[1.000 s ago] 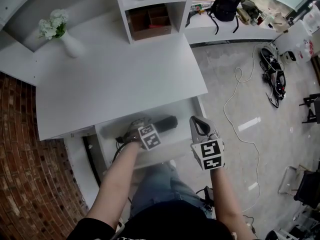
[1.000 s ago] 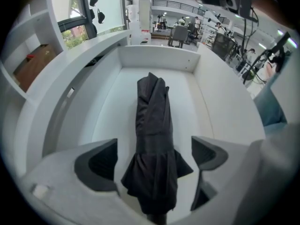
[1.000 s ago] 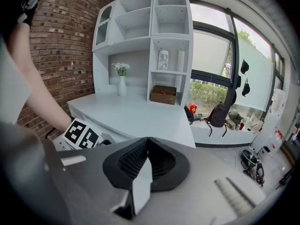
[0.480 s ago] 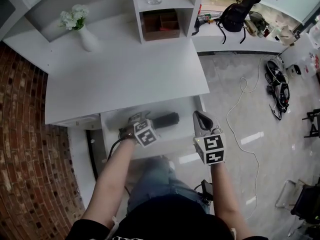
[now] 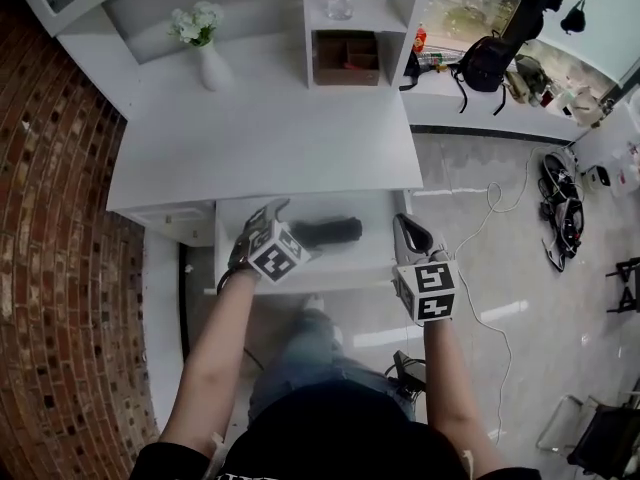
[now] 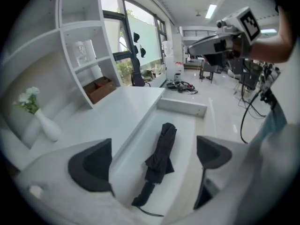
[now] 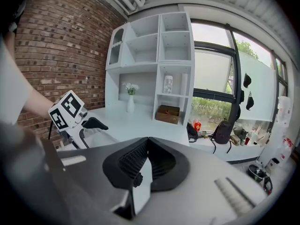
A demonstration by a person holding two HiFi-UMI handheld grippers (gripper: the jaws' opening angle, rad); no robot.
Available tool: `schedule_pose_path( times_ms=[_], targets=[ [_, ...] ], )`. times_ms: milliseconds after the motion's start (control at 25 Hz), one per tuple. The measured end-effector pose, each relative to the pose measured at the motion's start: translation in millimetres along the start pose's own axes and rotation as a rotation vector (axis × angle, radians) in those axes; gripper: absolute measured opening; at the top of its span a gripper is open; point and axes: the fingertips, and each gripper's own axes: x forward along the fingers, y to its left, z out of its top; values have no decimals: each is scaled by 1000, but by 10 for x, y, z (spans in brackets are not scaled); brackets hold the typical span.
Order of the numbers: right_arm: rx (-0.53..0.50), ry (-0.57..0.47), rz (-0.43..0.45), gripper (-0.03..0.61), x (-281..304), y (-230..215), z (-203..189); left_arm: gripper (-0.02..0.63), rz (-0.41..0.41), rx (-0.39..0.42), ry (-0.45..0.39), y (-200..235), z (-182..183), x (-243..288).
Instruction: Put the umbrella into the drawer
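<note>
Lying in the one open drawer (image 5: 372, 256), one folded black umbrella (image 5: 326, 233) has two grippers flanking it: left gripper (image 5: 265, 215) at nine o'clock, its empty jaws having just been opening wide; right gripper (image 5: 407, 231) at three o'clock, jaws pressed together.

Black umbrella (image 6: 159, 161), white drawer (image 6: 183, 108), white desk (image 5: 270, 148). Red-brown brick wall (image 5: 60, 218) with pale mortar lines. White vase (image 5: 210, 68), white flowers (image 5: 195, 23) with green leaves, brown box (image 5: 347, 58), pale grey floor (image 5: 540, 298).

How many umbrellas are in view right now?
1. The black folded umbrella lies in the open drawer under the desk top. No other shows, though the shelf unit could hide one.
</note>
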Motion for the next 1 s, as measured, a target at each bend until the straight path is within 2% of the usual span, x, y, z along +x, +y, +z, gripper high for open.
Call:
schedule_pose_path(
  times_ms=[240, 440, 640, 880, 1000],
  targets=[
    [-20, -49, 12, 3, -234, 64, 152, 555, 156, -83, -164, 144, 181, -683],
    [-18, -112, 1, 3, -370, 98, 332, 495, 311, -252, -348, 408, 249, -1402],
    [-26, -148, 9, 3, -435, 211, 466, 465, 402, -399, -521, 558, 168, -2036],
    [-37, -203, 4, 3, -477, 291, 713, 440, 472, -450, -635, 627, 125, -2570],
    [-51, -227, -3, 3, -492, 341, 825, 363, 508, -472, -669, 674, 68, -2768]
  ],
)
